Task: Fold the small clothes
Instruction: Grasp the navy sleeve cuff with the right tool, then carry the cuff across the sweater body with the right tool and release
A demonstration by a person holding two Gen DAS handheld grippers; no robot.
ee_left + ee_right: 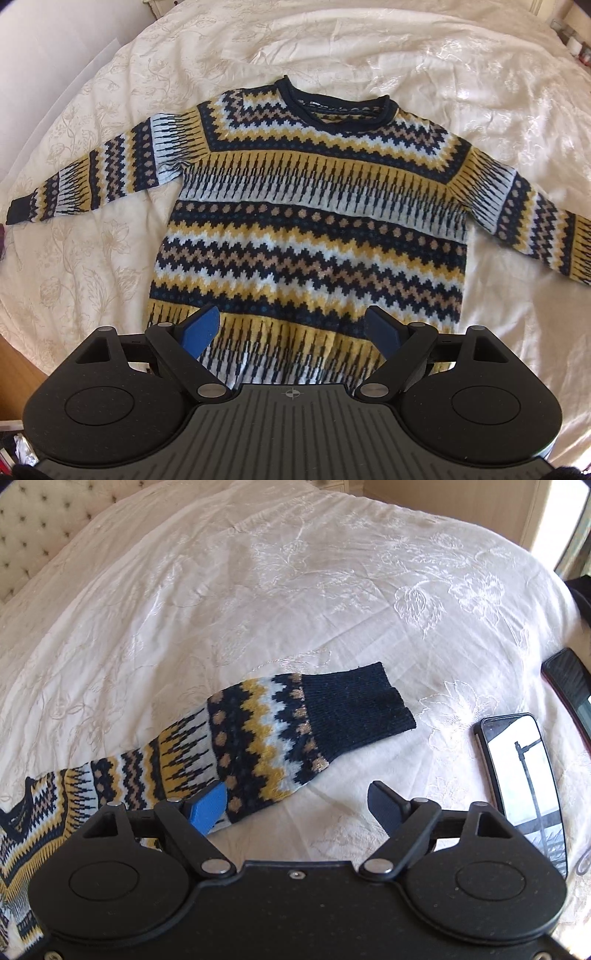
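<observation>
Sweater (310, 206) flat on bedspread (443, 74), both tongs (291, 332) (295, 808) agape

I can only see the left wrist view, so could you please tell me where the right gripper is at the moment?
Observer: The right gripper hangs open over the far sleeve of the navy, yellow and white patterned knit sweater.
Operator: Thank you; is anything lying near that sleeve?
Observer: A black smartphone with a reflective screen lies on the cream embroidered bedspread beyond the navy cuff.
Operator: Does the phone touch the cuff?
Observer: No, bare bedspread separates them.
</observation>
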